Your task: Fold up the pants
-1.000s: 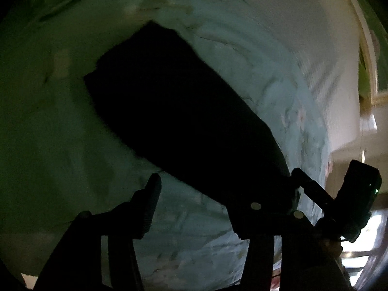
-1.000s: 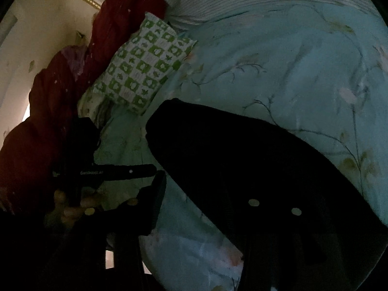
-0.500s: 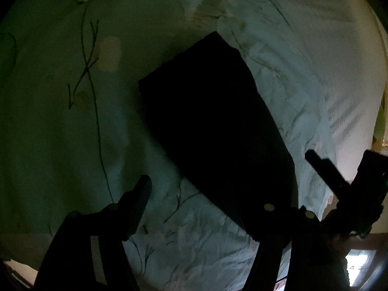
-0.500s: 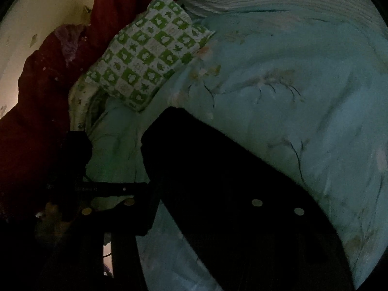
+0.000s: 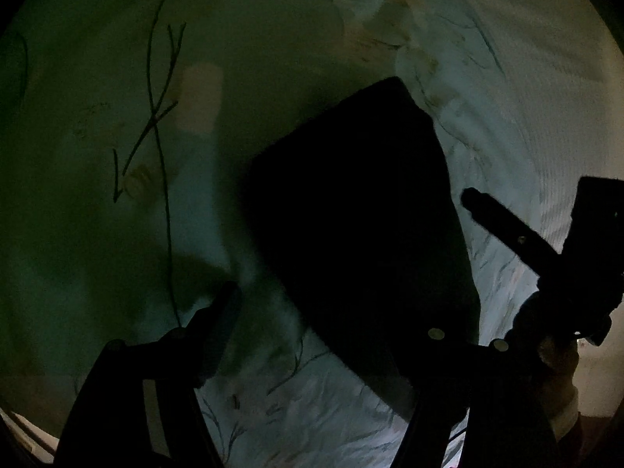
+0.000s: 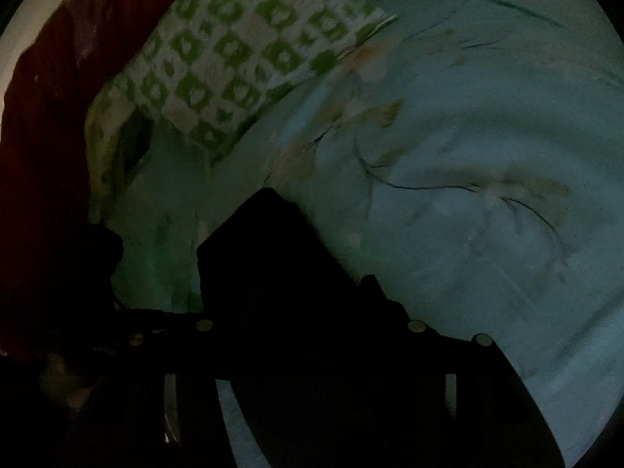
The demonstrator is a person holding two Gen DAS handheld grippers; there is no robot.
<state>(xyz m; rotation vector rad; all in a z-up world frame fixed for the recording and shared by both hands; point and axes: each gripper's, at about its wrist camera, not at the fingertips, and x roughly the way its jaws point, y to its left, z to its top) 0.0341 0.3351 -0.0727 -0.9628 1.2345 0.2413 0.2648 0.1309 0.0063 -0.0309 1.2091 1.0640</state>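
Note:
The black pants [image 5: 362, 210] lie folded into a compact dark slab on the light blue floral bedsheet [image 5: 117, 179]. My left gripper [image 5: 323, 312] is open, its left finger [image 5: 218, 312] over bare sheet, its right finger lost against the pants' near edge. The right gripper's finger [image 5: 503, 226] and the hand holding it show at the right, beside the pants. In the right wrist view the pants [image 6: 273, 257] fill the lower middle. My right gripper [image 6: 288, 308] is open, low over the pants, fingers hard to tell from the black cloth.
A green-and-white checked pillow [image 6: 238, 62] lies at the head of the bed, a dark red blanket [image 6: 50, 124] left of it. A white striped sheet [image 5: 546, 89] and the bed's edge lie at right.
Both grippers have dropped closer to the pants and the bed. The left view has swung so the pants sit more to the right. The right gripper now hovers right over the pants.

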